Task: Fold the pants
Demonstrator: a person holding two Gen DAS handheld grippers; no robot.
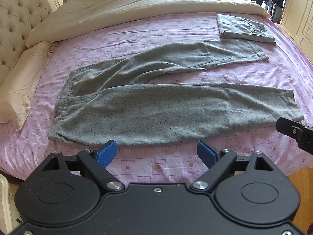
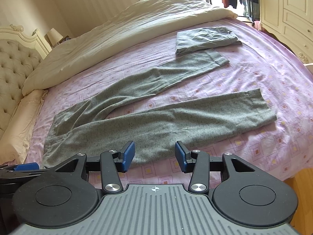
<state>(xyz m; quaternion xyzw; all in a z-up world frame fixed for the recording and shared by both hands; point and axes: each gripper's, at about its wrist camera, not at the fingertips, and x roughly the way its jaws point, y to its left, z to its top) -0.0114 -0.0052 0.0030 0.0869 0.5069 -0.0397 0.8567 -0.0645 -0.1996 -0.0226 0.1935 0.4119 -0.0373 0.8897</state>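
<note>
Grey speckled pants (image 1: pixel 166 113) (image 2: pixel 156 123) lie spread flat on the pink patterned bed sheet (image 1: pixel 176 164) (image 2: pixel 254 141), waistband to the left, both legs running right and parted in a V. My left gripper (image 1: pixel 156 152) hovers open just short of the near leg's front edge, nothing between its blue pads (image 1: pixel 106 154). My right gripper (image 2: pixel 154 155) is open too, above the near leg's lower edge, with nothing in it; its black tip (image 1: pixel 295 133) shows at the right of the left wrist view.
A second grey garment (image 1: pixel 244 29) (image 2: pixel 205 39) lies folded near the far leg's hem. A cream duvet (image 1: pixel 127 9) (image 2: pixel 117 39) covers the far half of the bed; a pillow (image 1: pixel 21 86) and tufted headboard (image 1: pixel 13 19) stand left. Wardrobe doors (image 2: pixel 289 9) stand right.
</note>
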